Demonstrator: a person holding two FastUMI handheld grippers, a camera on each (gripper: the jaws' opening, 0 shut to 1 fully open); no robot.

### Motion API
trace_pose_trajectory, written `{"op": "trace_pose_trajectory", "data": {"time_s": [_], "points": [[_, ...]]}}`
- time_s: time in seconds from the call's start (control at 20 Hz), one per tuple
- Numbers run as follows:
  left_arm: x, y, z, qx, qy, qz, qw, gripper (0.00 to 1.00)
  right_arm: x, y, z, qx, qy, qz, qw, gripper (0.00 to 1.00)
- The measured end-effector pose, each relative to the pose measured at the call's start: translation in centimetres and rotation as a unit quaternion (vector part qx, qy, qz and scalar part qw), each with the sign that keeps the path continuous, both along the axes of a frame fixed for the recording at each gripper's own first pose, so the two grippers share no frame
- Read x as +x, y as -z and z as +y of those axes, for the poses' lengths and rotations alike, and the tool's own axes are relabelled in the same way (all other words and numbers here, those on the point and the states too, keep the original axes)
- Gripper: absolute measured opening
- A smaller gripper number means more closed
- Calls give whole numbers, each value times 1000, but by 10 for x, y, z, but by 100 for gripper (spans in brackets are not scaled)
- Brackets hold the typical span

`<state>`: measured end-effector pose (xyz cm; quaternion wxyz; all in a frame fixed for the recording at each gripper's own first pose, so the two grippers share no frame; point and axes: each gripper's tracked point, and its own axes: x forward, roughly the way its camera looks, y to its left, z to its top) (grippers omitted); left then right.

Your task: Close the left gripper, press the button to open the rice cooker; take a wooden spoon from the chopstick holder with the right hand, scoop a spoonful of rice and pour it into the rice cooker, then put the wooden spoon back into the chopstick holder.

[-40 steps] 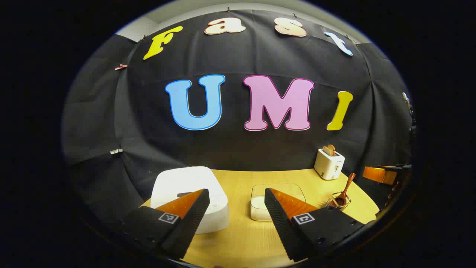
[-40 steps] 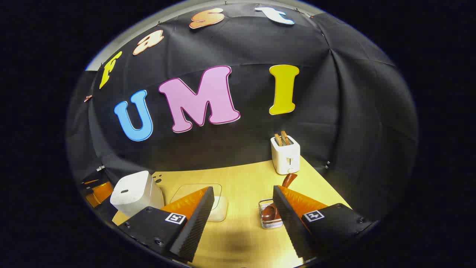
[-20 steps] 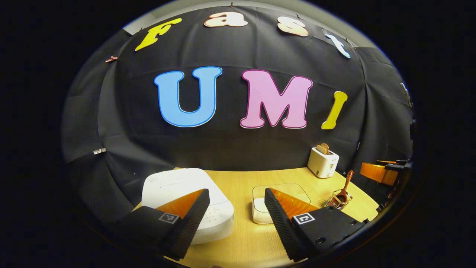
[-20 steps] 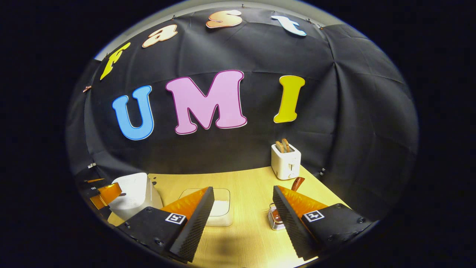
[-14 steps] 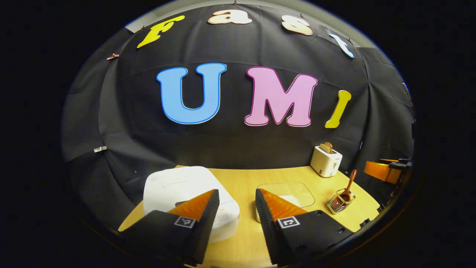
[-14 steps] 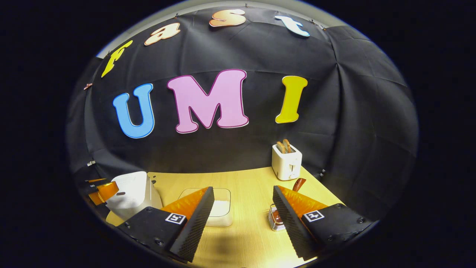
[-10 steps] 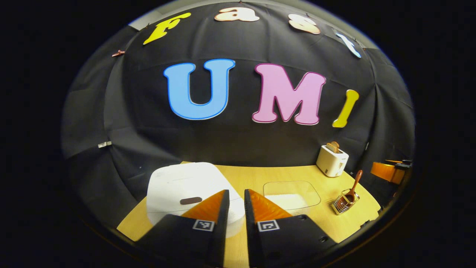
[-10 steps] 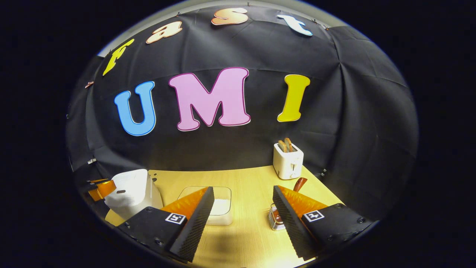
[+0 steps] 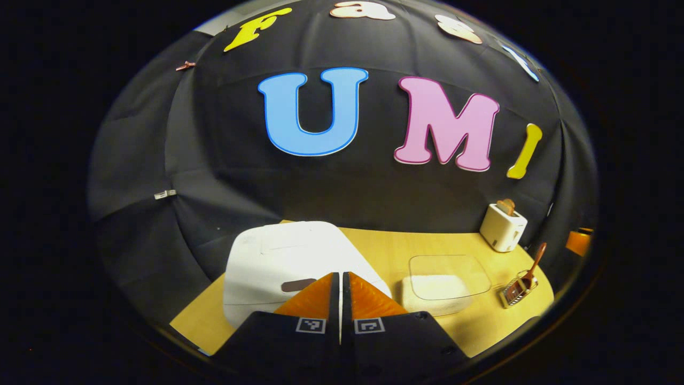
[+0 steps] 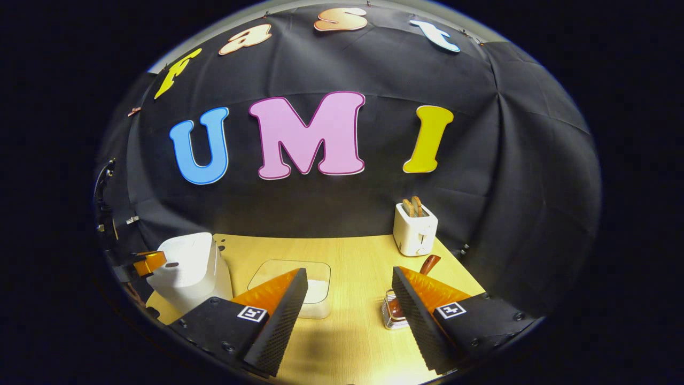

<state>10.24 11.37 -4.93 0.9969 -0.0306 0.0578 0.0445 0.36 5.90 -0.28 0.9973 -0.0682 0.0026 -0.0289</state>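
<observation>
The white rice cooker [image 9: 283, 256] sits lid down at the table's left, its dark oval button [image 9: 298, 285] on the front edge. My left gripper [image 9: 340, 278] is shut with nothing between its fingers, just right of the button and a little short of it. The clear rice box [image 9: 443, 283] holds white rice. A wooden spoon [image 9: 529, 267] leans in the wire chopstick holder [image 9: 514, 291]. In the right gripper view my right gripper [image 10: 350, 286] stands open above the table, with the rice box [image 10: 299, 291] behind one finger and the holder [image 10: 393, 315] with the spoon [image 10: 427, 264] behind the other. The cooker [image 10: 189, 267] stands far left there.
A white toaster [image 9: 501, 227] with bread slices stands at the back right of the wooden table [image 9: 385, 248]; it is also the toaster [image 10: 414, 229] behind the holder. The black cloth wall closes the back. The left gripper's tips [image 10: 149, 262] show beside the cooker.
My left gripper has gone from wide open to shut and has swung left toward the cooker's front. The right gripper has stayed open and hardly moved.
</observation>
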Motion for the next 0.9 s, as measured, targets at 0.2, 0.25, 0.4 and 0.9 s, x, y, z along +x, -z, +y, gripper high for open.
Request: {"op": "trace_pose_trajectory", "data": {"time_s": [0.2,0.25,0.4,0.9], "points": [[27,14,22,-10,-38,15,999,5,2,4,-3,-3,3,12,1000,98],[33,21,28,-15,-46,22,999,5,3,5,-2,-4,2,14,1000,99],[45,41,37,-33,-63,52,996,5,3,7,0,-13,1,18,1000,98],[41,52,36,-5,-86,118,989,6,11,10,-1,-14,-8,18,1000,98]]}}
